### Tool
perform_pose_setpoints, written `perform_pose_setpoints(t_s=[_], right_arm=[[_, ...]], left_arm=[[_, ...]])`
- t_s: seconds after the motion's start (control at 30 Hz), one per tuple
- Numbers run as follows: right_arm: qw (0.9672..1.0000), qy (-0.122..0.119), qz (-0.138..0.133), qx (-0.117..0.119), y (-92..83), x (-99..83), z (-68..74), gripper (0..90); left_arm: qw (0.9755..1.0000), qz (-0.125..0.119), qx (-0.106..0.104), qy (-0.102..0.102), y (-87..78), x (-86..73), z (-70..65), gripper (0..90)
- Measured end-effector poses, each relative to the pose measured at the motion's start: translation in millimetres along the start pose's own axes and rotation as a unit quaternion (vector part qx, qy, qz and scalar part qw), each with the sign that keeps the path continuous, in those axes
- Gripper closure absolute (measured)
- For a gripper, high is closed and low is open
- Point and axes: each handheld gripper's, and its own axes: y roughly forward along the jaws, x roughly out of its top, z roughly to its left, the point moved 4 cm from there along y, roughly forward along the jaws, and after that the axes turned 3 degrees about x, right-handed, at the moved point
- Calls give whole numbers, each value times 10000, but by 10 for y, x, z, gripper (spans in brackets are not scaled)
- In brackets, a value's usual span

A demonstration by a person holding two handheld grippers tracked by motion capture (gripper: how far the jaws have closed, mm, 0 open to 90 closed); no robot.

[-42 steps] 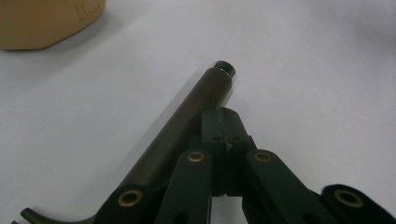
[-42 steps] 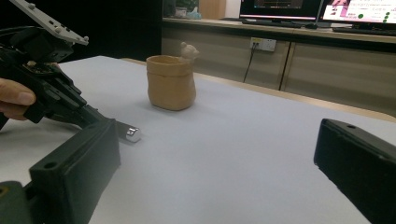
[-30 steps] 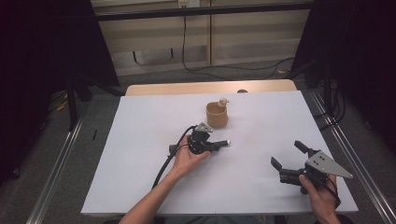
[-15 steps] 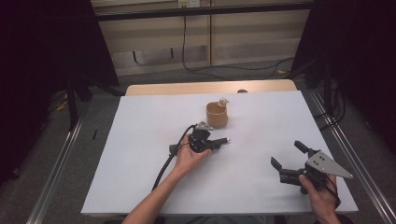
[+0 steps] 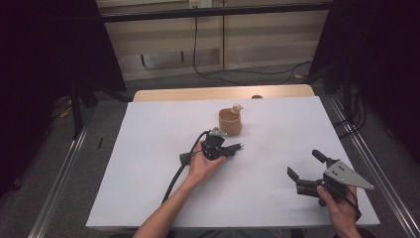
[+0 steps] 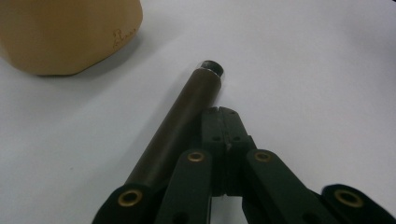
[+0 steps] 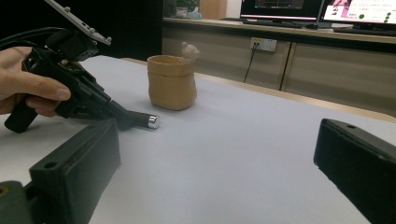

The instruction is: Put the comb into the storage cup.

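Left tool (image 5: 233,148) lies low on the white tabletop (image 5: 148,148), just in front of the tan clay cup with a small bear figure on its rim (image 5: 231,120). Its jaws are pressed together, tips meeting, nothing between them. In the left gripper view the closed tips (image 6: 221,116) sit right beside a dark brown cylindrical pen-like rod with a shiny cap (image 6: 187,116); the rod lies flat on the tabletop along the outside of one jaw, not between the two. Can't tell whether rod and jaw actually touch. The rod's capped end points toward the cup (image 6: 70,32) and stops short of it, a clear gap between them.

In the right gripper view the same rod (image 7: 140,120) shows its silver end sticking out past the left tool (image 7: 105,109), near the cup (image 7: 172,81) but apart from it. The person's left hand (image 5: 203,161) wraps the tool body.

Right tool (image 5: 306,166) sits well apart, near the tabletop's right front corner, held in the right hand (image 5: 339,206). Jaws stand wide apart, empty; in its own view (image 7: 219,163) they frame bare tabletop.
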Motion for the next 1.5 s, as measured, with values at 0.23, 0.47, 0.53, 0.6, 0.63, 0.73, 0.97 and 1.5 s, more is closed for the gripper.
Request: perform_pose_setpoints(t_s=[0.23,0.47,0.53,0.6,0.63,0.73,0.97,1.5], right_arm=[[10000,-4,-1,-3,-1,-1,-1,0],[10000,4,-10,-4,-1,1,2,0],[10000,4,-18,2,-2,2,2,0],[10000,8,-14,1,-2,1,1,0],[10000,12,-2,-4,-2,0,0,0],[10000,-8,-9,-7,1,0,-4,0],[10000,8,-12,-1,6,0,-2,0],[10000,5,-3,-8,-1,1,-5,0]], left_arm=[[10000,25,-47,37,-4,7,-7,900],[9984,-174,-213,498,-201,107,-127,821],[9982,-248,-223,495,-256,122,-100,804],[9980,-244,-161,561,-310,127,-47,745],[9981,-285,-145,528,-332,130,-20,714],[9979,-342,-115,540,-417,142,57,649],[9976,-487,-108,489,-628,165,156,348],[9973,-603,91,416,-821,227,359,46]])
